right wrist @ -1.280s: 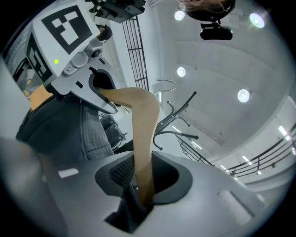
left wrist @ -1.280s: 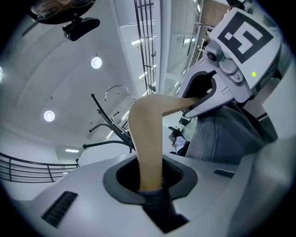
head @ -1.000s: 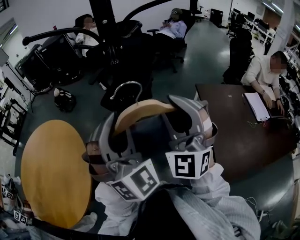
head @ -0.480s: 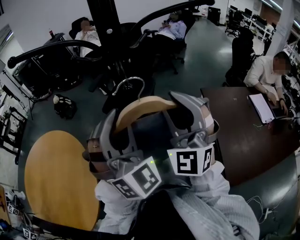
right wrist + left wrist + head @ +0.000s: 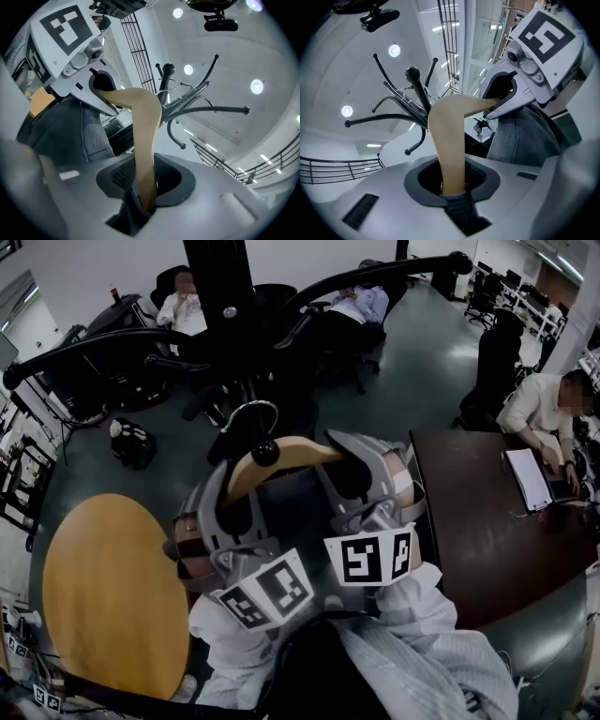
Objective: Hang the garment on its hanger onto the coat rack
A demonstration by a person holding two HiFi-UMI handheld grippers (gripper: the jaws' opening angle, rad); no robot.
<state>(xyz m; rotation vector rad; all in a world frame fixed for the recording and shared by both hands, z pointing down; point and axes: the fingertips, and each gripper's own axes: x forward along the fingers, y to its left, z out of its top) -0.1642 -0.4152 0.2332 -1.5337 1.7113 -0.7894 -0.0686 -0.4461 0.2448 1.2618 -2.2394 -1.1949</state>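
A wooden hanger (image 5: 281, 457) with a metal hook (image 5: 248, 416) carries a dark grey garment (image 5: 291, 512). My left gripper (image 5: 220, 521) is shut on the hanger's left shoulder and my right gripper (image 5: 370, 484) on its right shoulder. The black coat rack (image 5: 220, 296) stands just beyond, and the ball tip (image 5: 264, 452) of one arm overlaps the hook's base. In the left gripper view the wooden hanger (image 5: 447, 140) runs up out of the jaws toward the coat rack (image 5: 417, 93). The right gripper view shows the hanger (image 5: 145, 136) clamped with cloth, and the rack (image 5: 187, 103) behind it.
A round wooden table (image 5: 103, 596) lies at lower left. A dark desk (image 5: 487, 512) is at right, with a person at a laptop (image 5: 539, 404). Seated people and office chairs are behind the rack. A black bag (image 5: 131, 442) sits on the floor.
The hanger and both grippers have moved closer to the rack. The rack's curved arms now reach across the top of the view, and one arm's ball tip overlaps the hook.
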